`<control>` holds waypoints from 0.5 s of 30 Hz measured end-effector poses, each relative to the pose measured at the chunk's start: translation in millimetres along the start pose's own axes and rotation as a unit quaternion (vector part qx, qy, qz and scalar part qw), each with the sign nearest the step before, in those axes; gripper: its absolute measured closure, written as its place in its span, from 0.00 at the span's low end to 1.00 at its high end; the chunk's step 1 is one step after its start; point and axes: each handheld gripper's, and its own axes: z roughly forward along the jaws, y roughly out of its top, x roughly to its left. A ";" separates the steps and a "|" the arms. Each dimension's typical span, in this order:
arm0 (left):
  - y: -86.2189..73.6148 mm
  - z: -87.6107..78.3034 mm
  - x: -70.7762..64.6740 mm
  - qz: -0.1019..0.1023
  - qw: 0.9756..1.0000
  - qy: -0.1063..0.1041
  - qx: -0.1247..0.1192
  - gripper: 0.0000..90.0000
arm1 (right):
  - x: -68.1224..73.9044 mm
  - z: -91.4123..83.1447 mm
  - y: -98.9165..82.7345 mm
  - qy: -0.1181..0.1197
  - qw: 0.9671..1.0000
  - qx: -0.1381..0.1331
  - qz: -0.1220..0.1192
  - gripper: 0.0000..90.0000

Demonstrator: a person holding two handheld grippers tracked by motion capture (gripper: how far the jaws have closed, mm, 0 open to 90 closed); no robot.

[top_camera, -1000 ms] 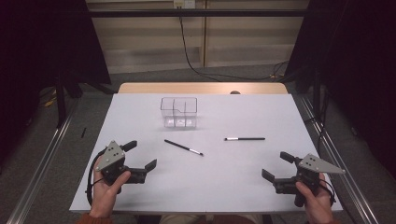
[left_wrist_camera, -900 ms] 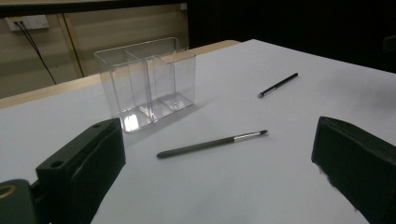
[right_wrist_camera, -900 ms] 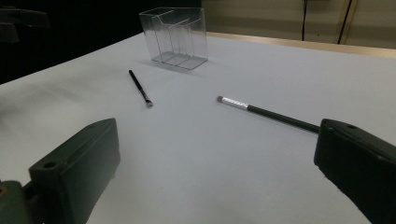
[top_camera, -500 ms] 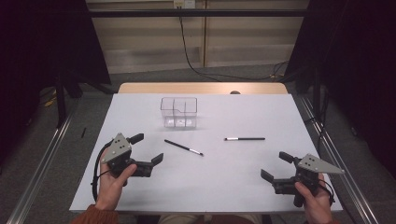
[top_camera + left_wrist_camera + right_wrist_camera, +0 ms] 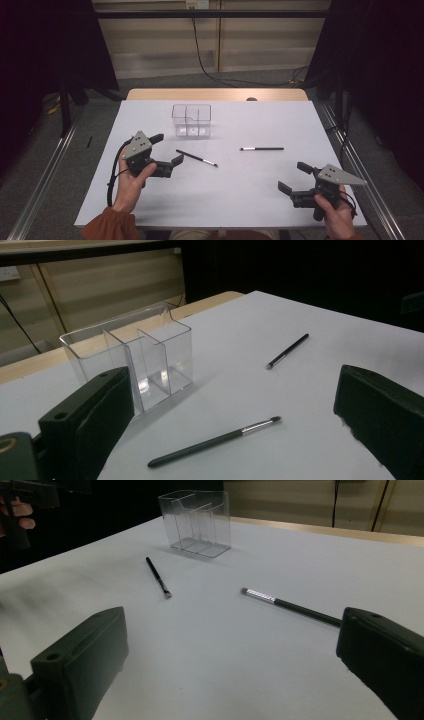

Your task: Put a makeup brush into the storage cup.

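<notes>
A clear compartmented organiser (image 5: 191,120) stands at the back middle of the white table (image 5: 250,200). Two thin black brushes lie in front of it: the left brush (image 5: 196,158) slanted, the right brush (image 5: 261,148) level. My left gripper (image 5: 167,149) hovers open just left of the left brush's handle end, holding nothing. In the left gripper view that brush (image 5: 215,441) lies between the wide jaws, with the organiser (image 5: 135,355) behind. My right gripper (image 5: 294,177) stands open near the front right corner, also holding nothing. The right gripper view shows the right brush (image 5: 290,606) ahead of its jaws.
A wooden strip (image 5: 215,94) edges the table's far side. Metal rails (image 5: 45,175) run along the floor on both sides, and a black cable (image 5: 200,55) hangs against the back wall. Bare white surface spreads between the two grippers.
My left gripper has moved forward and to the right, closing in on the left brush. The right gripper has stayed almost still. Both brushes and the organiser have not moved.
</notes>
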 end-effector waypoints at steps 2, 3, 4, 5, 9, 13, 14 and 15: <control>3.3 3.9 -0.6 0.007 1.000 -0.006 0.003 0.03 | 0.0 0.4 0.1 0.000 1.000 0.000 0.001 0.00; 5.1 6.0 -0.7 0.008 1.000 -0.009 0.005 0.03 | 0.1 0.6 0.2 0.001 1.000 -0.001 0.001 0.00; 7.4 8.7 -0.4 0.009 1.000 -0.013 0.004 0.03 | 0.2 0.9 0.2 0.001 1.000 0.000 0.001 0.00; 8.6 10.3 -0.3 0.008 1.000 -0.016 0.003 0.03 | 0.1 1.2 0.2 0.001 1.000 0.000 -0.001 0.00; 14.4 20.0 0.1 0.013 1.000 -0.025 0.005 0.03 | -0.2 1.0 0.2 0.001 1.000 0.000 0.001 0.00; 18.6 32.5 -0.7 0.008 0.999 -0.028 0.011 0.03 | -0.5 1.2 -0.1 0.002 1.000 0.002 -0.001 0.00; 18.6 32.5 -0.7 0.008 0.999 -0.028 0.011 0.03 | -0.5 1.2 -0.1 0.002 1.000 0.002 -0.001 0.00; 19.5 35.4 -0.4 0.014 0.999 -0.028 0.016 0.03 | -0.5 1.1 -0.2 0.003 1.000 0.002 -0.002 0.00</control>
